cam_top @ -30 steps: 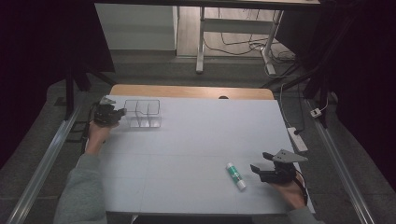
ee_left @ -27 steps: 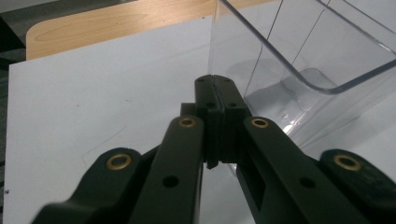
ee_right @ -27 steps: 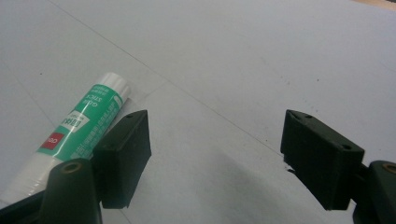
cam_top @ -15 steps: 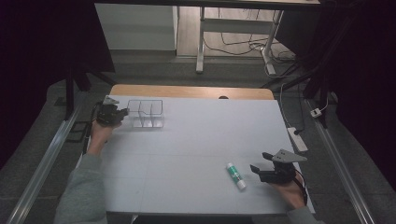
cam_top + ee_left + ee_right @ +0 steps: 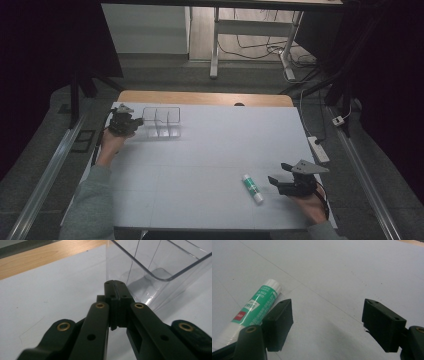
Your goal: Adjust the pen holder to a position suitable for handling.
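We see the left gripper (image 5: 131,121) at the table's (image 5: 210,150) far left, jaws pressed together with nothing between them, its tips at the clear plastic organizer's (image 5: 161,121) wall. The right gripper (image 5: 281,181) rests near right with jaws spread wide; the glue stick (image 5: 252,188) (green label) lies just beside it.

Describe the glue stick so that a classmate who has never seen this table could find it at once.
Start at the white table and look to its near right part, just left of the open right gripper. The glue stick lies flat there. It is a small white tube with a green label, unlike the clear plastic organiser far off by the left gripper.
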Demonstrator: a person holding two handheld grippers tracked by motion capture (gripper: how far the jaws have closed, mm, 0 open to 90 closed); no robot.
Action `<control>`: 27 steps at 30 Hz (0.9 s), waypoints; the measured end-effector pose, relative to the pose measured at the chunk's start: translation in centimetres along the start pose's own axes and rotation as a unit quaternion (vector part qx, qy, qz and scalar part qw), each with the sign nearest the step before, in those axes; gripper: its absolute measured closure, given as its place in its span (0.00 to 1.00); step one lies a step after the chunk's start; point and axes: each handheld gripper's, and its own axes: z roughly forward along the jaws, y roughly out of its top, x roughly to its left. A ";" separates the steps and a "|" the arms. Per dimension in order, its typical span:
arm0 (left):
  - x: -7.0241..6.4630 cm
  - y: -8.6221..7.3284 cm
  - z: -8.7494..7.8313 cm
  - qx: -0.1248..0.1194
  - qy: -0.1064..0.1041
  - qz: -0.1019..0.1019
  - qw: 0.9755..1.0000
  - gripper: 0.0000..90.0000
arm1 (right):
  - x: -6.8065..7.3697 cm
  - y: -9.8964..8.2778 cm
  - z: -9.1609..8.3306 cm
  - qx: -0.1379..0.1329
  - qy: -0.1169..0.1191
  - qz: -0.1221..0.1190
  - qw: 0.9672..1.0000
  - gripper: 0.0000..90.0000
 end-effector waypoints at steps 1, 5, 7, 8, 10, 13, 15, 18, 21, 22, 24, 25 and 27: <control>-0.1 0.0 0.0 0.003 -0.003 0.003 1.000 0.99 | 0.0 0.0 0.0 -0.002 0.002 0.001 1.000 0.28; -0.4 0.1 0.1 0.006 -0.008 0.006 1.000 0.99 | 0.1 0.0 0.1 0.001 0.000 -0.002 1.000 0.28; -0.5 0.2 0.1 0.005 -0.009 0.006 1.000 0.99 | 0.1 0.1 0.0 -0.002 0.002 -0.003 1.000 0.28; -0.6 0.2 0.1 0.006 -0.010 0.009 1.000 0.99 | 0.1 0.1 0.0 -0.002 0.002 -0.003 1.000 0.28; -1.0 0.4 0.2 0.005 -0.012 0.012 1.000 0.99 | 0.1 0.1 0.0 0.001 0.001 -0.004 1.000 0.28; -1.1 0.5 0.3 0.004 -0.016 0.008 1.000 0.99 | 0.3 0.2 0.1 0.000 0.005 -0.005 1.000 0.28; -1.4 0.7 0.4 0.004 -0.017 0.010 1.000 0.99 | 0.3 0.2 0.1 0.001 0.003 -0.009 1.000 0.28; -1.5 0.8 0.6 0.001 -0.018 0.009 1.000 0.99 | 0.3 0.2 0.1 0.002 0.003 -0.007 1.000 0.28; -1.6 1.0 0.9 -0.002 -0.023 0.003 1.000 0.99 | 0.3 0.2 0.1 0.004 0.002 -0.006 1.000 0.28; -1.7 1.1 1.0 -0.003 -0.023 0.004 1.000 0.99 | 0.3 0.2 0.1 0.005 0.002 -0.007 1.000 0.28; -1.8 1.2 1.2 -0.002 -0.025 0.005 1.000 0.99 | 0.3 0.2 0.2 0.006 0.003 -0.007 1.000 0.28; -1.9 1.3 1.4 -0.003 -0.025 0.004 1.000 0.99 | 0.3 0.2 0.2 0.006 0.003 -0.006 1.000 0.28; -2.1 1.5 1.7 -0.004 -0.027 0.003 1.000 0.99 | 0.3 0.2 0.1 0.006 0.004 -0.006 1.000 0.28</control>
